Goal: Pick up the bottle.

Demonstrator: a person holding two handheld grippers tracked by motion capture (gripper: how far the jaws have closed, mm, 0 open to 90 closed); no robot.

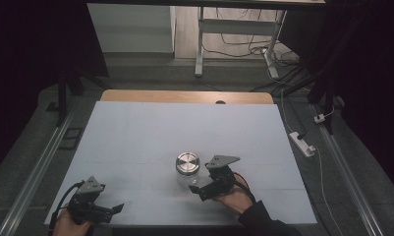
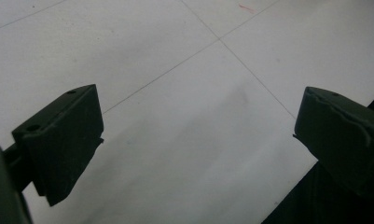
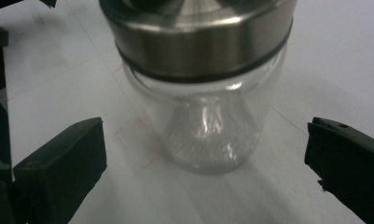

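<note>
Jar: clear glass jar [image 1: 187,172] with a brushed metal lid [image 3: 198,39], standing upright near the middle of the white surface [image 1: 150,132], slightly toward the person.
Right gripper: right gripper [image 1: 200,189] sits just beside the jar on the person's side, jaws spread wide, holding nothing; in the right gripper view the glass body stands between and beyond the two jaws, not touching either.
Left gripper: left gripper [image 1: 117,208] rests near the front left corner of the surface, well apart from the jar, jaws wide and empty.
Step in hand, as judged: closing in for a grasp on the jar.
Doing it well: centre the jaws on the glass below the lid, keep level, close gently; smooth glass may slip.
Surroundings: faint red corner marks [image 3: 128,135] beside the jar's base.
Obstructions: nothing stands between gripper and jar.
</note>
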